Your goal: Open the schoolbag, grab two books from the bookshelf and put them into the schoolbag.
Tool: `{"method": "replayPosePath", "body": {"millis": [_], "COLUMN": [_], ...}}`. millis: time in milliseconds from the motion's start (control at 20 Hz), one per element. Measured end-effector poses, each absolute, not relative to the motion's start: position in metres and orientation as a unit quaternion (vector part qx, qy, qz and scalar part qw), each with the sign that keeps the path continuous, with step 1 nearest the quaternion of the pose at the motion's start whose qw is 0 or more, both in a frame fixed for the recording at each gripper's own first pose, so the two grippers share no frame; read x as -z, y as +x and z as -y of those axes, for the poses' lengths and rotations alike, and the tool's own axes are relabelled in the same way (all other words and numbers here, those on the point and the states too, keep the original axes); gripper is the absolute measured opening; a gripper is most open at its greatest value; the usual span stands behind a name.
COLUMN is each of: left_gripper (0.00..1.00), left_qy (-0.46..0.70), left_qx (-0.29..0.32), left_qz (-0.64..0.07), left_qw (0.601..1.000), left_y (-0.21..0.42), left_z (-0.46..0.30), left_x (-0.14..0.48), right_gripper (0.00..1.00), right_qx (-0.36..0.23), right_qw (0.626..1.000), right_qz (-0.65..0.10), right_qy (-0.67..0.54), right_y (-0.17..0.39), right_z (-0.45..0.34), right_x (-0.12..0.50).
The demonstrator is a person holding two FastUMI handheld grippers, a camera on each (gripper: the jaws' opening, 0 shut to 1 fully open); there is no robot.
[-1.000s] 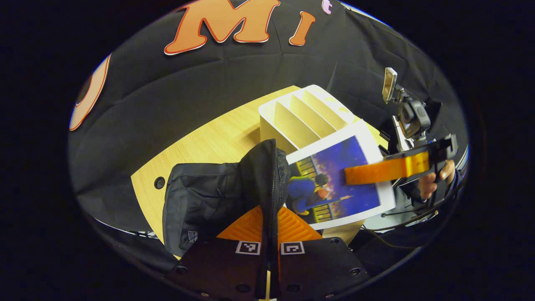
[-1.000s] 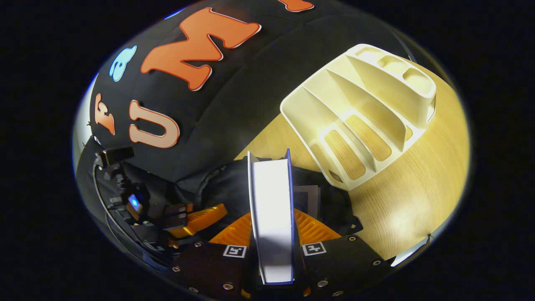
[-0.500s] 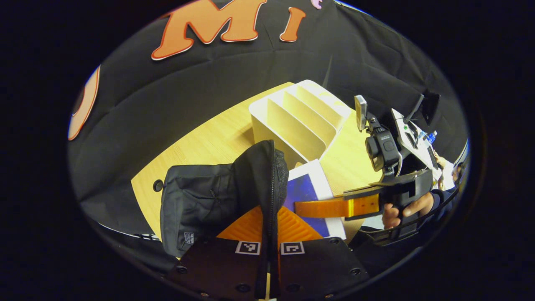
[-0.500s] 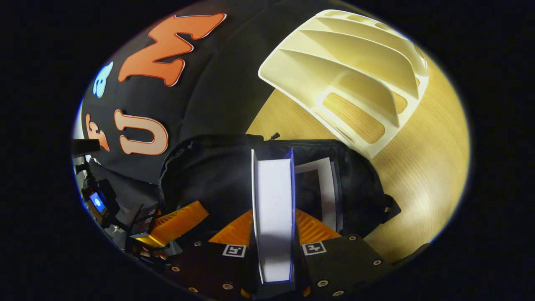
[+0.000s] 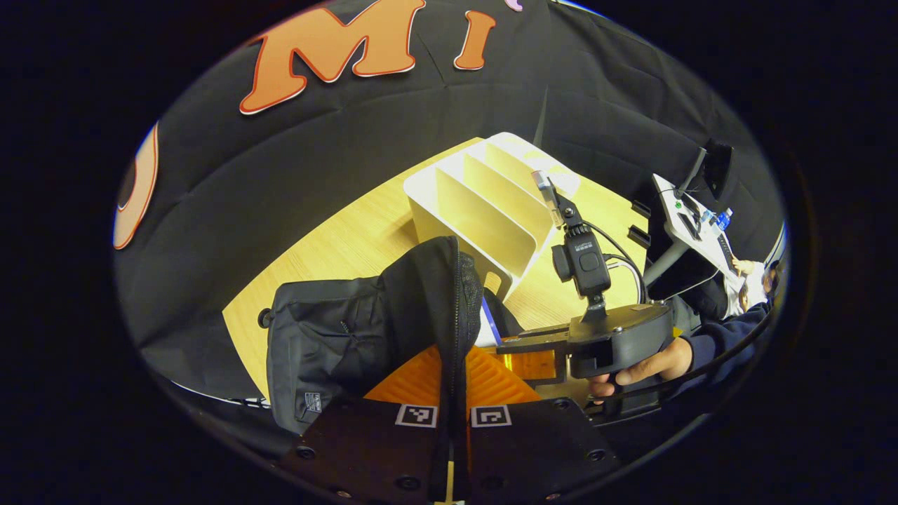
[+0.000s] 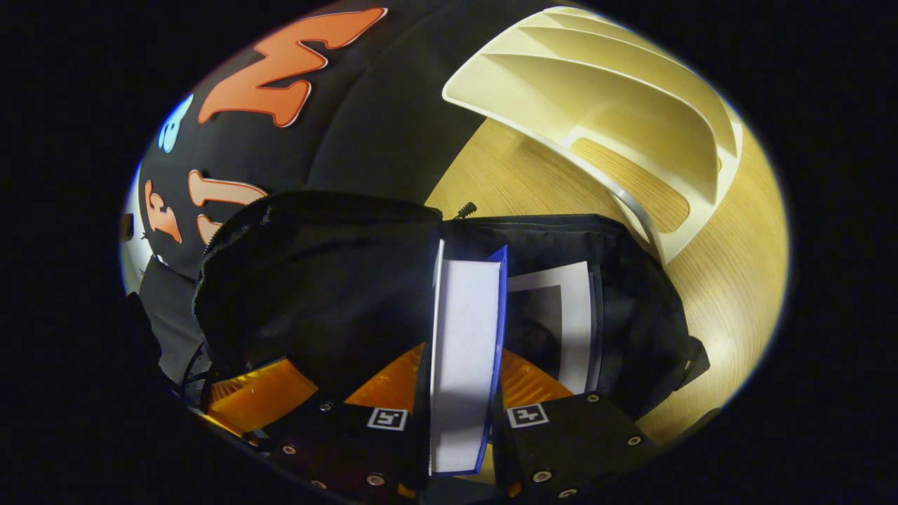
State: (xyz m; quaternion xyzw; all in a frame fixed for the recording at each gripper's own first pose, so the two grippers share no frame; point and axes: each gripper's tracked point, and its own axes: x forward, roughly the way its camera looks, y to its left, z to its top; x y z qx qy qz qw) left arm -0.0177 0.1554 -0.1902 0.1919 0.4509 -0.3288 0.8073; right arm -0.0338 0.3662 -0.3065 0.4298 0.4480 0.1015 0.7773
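The black schoolbag lies on the wooden table, its mouth held wide. My left gripper is shut on the bag's upper zipper edge and lifts it. My right gripper is shut on a blue-covered book, white page edges facing me, its far end inside the bag's opening. A second book with a white border lies flat inside the bag. In the left gripper view the right gripper and the hand holding it reach into the bag from the right.
The cream bookshelf with its upright dividers stands on the table just behind the bag; its slots look bare. A stand with gear is off to the right of the table.
My right gripper has carried the blue book down and leftward into the bag's mouth, so its cover is now mostly hidden. The left gripper keeps holding the bag's edge up.
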Motion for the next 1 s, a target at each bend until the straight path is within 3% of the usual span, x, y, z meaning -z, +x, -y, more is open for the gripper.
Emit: {"method": "replayPosePath", "body": {"millis": [100,150,250,450,800,900,950,1000], "left_gripper": [0.04,0.04,0.04,0.04,0.06,0.13,0.32,0.35], "left_qy": [0.185,0.177,0.17,0.157,0.148,0.147,0.144,0.138], "left_qx": [0.324,0.324,0.324,0.301,0.216,0.19,0.179,0.17], "left_qz": [-0.452,-0.453,-0.453,-0.452,-0.454,-0.459,-0.462,-0.467], "left_qw": [0.811,0.811,0.813,0.825,0.851,0.855,0.856,0.857], "left_y": [-0.015,-0.014,-0.014,-0.013,-0.008,-0.01,-0.014,-0.018], "left_z": [-0.159,-0.16,-0.161,-0.163,-0.153,-0.143,-0.136,-0.128], "left_x": [0.194,0.196,0.199,0.205,0.213,0.218,0.221,0.225], "right_gripper": [0.46,0.59,0.72,0.91,0.96,0.96,0.96,0.96], "right_qx": [-0.086,-0.084,-0.087,-0.108,-0.149,-0.163,-0.169,-0.171], "right_qw": [0.782,0.787,0.79,0.791,0.822,0.833,0.839,0.845], "right_qz": [-0.489,-0.504,-0.524,-0.525,-0.494,-0.478,-0.469,-0.462], "right_qy": [0.377,0.346,0.306,0.296,0.241,0.225,0.217,0.208], "right_y": [-0.045,-0.051,-0.063,-0.07,-0.054,-0.051,-0.048,-0.047], "right_z": [-0.355,-0.348,-0.338,-0.328,-0.245,-0.215,-0.2,-0.183], "right_x": [0.317,0.32,0.316,0.291,0.248,0.229,0.222,0.216]}}
